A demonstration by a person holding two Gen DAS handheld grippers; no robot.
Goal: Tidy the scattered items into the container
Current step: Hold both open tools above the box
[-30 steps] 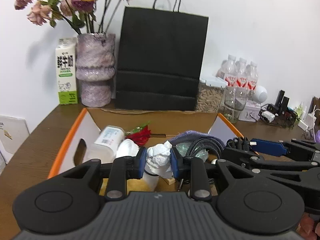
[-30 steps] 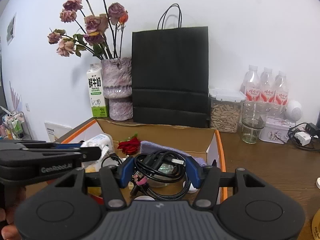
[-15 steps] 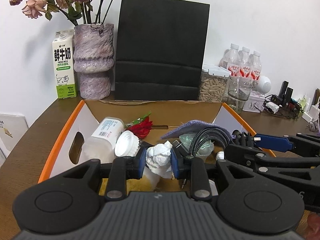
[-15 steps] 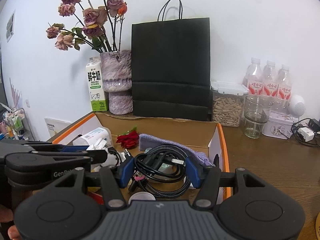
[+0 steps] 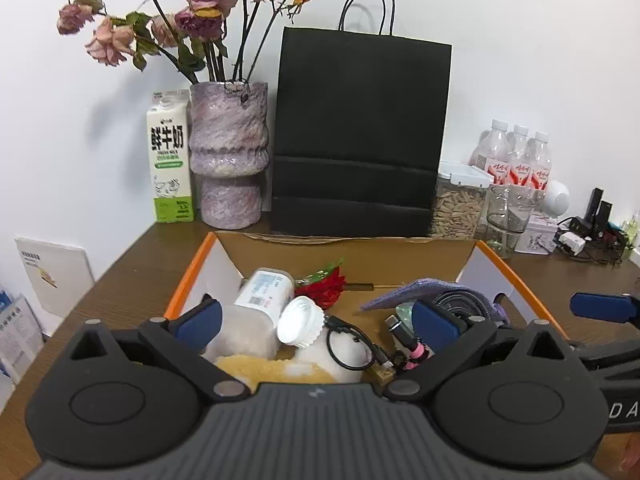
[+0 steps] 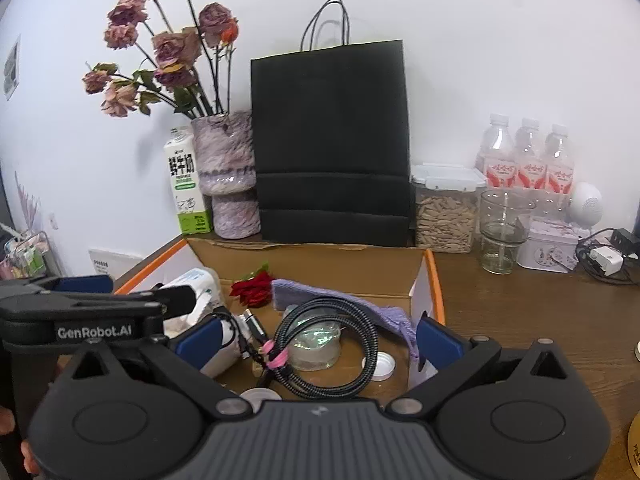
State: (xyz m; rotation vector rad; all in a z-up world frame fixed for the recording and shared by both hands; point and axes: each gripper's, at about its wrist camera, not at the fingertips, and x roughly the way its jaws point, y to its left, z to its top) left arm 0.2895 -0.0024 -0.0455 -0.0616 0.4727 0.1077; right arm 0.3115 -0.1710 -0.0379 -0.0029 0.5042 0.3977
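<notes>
Hovering over the cardboard box, the left gripper has its blue pads spread wide and nothing between them. Below lie a white-capped bottle, a red flower and a thin black cable (looped loosely, easy to snag). Pulling back low could hook that loop on a finger and drag it out over the box's orange rim.

Switching to the right wrist view: the right gripper is just as wide apart and empty, with the coiled braided cable lying in the box beneath it, draped over a clear cup and beside a purple cloth. The left tool sits close alongside, so the two could knock together on the way out.
</notes>
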